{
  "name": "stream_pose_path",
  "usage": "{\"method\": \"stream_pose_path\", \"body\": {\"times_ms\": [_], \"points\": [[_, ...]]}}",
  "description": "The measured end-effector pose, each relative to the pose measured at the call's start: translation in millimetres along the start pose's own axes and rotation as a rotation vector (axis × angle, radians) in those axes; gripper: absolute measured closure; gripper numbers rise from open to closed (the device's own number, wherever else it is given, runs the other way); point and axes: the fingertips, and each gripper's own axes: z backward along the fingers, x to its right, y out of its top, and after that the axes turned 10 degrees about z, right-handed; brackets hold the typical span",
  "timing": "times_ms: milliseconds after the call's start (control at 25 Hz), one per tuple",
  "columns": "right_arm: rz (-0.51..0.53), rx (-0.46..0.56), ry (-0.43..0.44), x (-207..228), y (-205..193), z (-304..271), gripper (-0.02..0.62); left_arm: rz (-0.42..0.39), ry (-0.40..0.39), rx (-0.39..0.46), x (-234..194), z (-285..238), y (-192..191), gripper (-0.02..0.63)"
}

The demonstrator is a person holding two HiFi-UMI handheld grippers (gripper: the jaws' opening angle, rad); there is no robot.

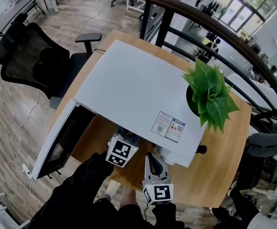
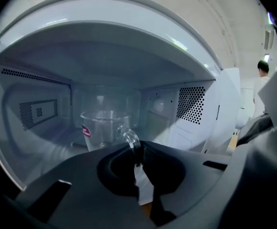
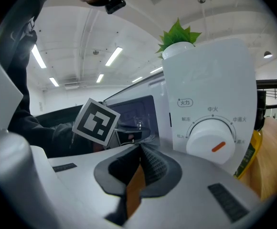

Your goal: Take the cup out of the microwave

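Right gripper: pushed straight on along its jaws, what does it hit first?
Likely the left gripper, reaching into the microwave just beside the control panel. Depth is unclear; it might pass beside it into the open cavity.

one clear glass cup [image 2: 102, 128] at the left claw [image 2: 137, 152] tips, one white box-shaped microwave [image 1: 138, 85], one green leafy potted plant [image 1: 210, 97].
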Motion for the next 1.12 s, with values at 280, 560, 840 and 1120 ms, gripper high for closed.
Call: {"method": "stream_pose_path", "body": {"times_ms": [280, 560, 840, 1120], "points": [[-0.027, 0.006, -0.022, 3.7, 6.0, 5.1, 0.58, 0.022, 0.015, 0.013, 1.5, 5.6, 1.4, 0.581], [-0.032, 0.017, -0.035, 1.1, 11.7, 12.3, 0.58, 0.032, 0.017, 0.017, 4.6, 17.6, 3.9, 0.581], [-0.019, 0.027, -0.039, -6.1, 19.8, 18.7, 0.581, 0.04, 0.017, 0.032, 7.7, 35.9, 11.0, 0.581], [-0.011, 0.046, -0.053, -14.0, 25.3, 28.7, 0.58, 0.039, 0.017, 0.042, 11.9, 62.1, 15.0, 0.581]]}}
